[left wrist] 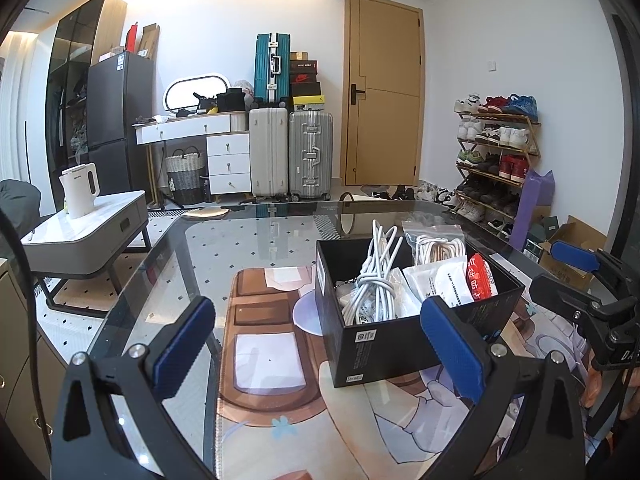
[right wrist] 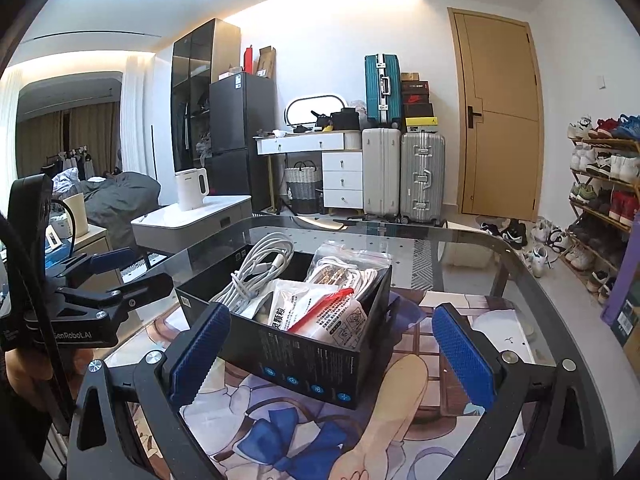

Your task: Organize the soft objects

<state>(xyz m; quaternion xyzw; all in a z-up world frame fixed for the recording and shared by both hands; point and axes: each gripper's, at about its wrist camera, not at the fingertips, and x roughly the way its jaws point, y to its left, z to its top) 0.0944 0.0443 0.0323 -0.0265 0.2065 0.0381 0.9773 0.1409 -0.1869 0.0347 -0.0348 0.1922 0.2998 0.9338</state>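
We note the black box (left wrist: 396,332) standing open on the printed mat (left wrist: 276,364) that covers the glass table (left wrist: 168,280). Inside it we see a coiled white cable (left wrist: 374,280) at the left, a clear bag of white cords (left wrist: 434,246) toward the far side, and white sachets with a red-and-white packet (right wrist: 332,312) nearer the right gripper's side.

Our left gripper (left wrist: 320,352) hovers above the mat with its blue-padded fingers spread wide and nothing between them; the right-hand pad overlaps the box's near corner in view (contact we cannot tell). Our right gripper (right wrist: 332,356) is likewise spread wide and holds nothing, the box lying between and beyond its fingers.

The mat carries a cartoon print in brown, blue and lilac. The glass top reflects the room. Beyond the table: a low white side table with a white kettle (left wrist: 80,190), a dark fridge (left wrist: 118,120), a white drawer unit (left wrist: 228,160), three suitcases (left wrist: 292,152), a tan door (left wrist: 384,92), and a shoe rack (left wrist: 496,148) with loose shoes on the floor.
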